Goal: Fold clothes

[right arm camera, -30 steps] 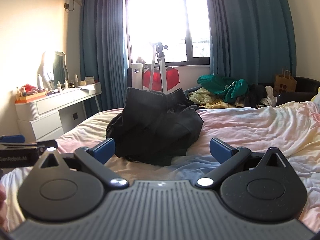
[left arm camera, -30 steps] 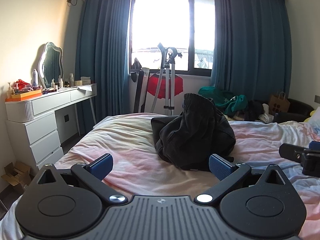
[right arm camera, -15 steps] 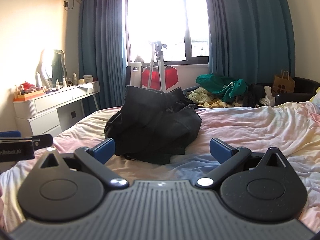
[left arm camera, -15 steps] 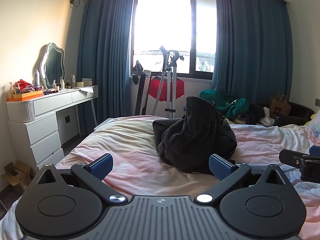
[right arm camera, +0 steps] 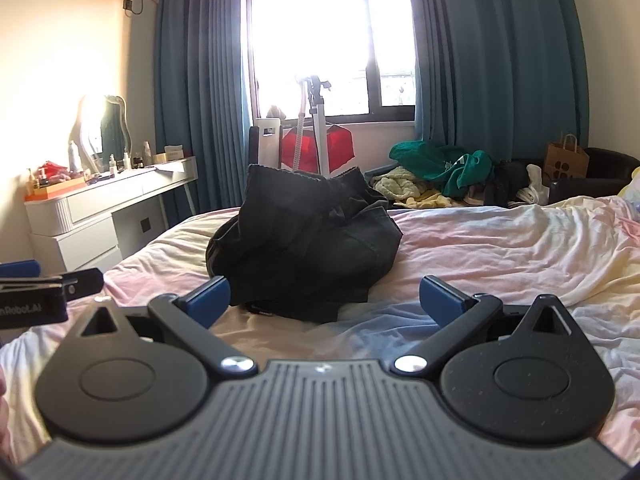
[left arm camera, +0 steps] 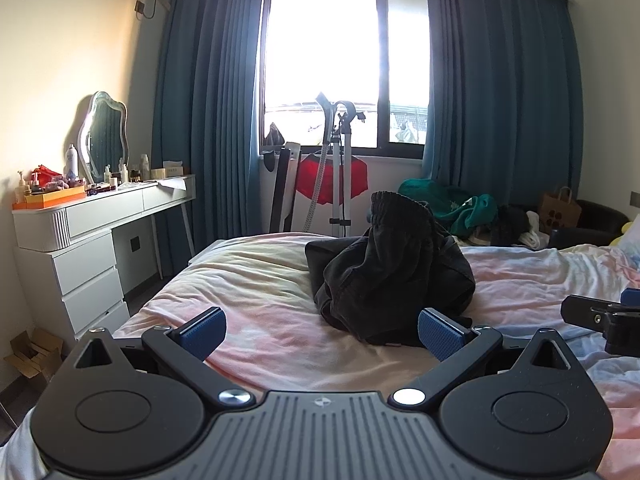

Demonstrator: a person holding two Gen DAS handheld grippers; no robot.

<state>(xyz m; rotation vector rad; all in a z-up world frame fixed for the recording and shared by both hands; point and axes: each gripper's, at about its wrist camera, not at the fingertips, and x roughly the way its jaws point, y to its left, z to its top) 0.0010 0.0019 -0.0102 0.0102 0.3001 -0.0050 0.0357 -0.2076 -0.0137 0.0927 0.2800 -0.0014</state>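
1. On the bed [left arm camera: 256, 280], a crumpled dark garment [left arm camera: 392, 276] sits in a heap near the middle of the pink and cream sheet; it looks slightly nearer to both cameras than a second ago, and its shape is unchanged.
2. Left gripper [left arm camera: 320, 326] hovers low over the near edge of the bed, level, pointing toward the far window, its blue pads spread wide and holding nothing, as before.
3. Right gripper [right arm camera: 325, 297] hovers beside it on the right, also level and spread wide with nothing between the pads, just short of the garment.
4. Far left, a white dresser [left arm camera: 92, 248] stands against the wall.
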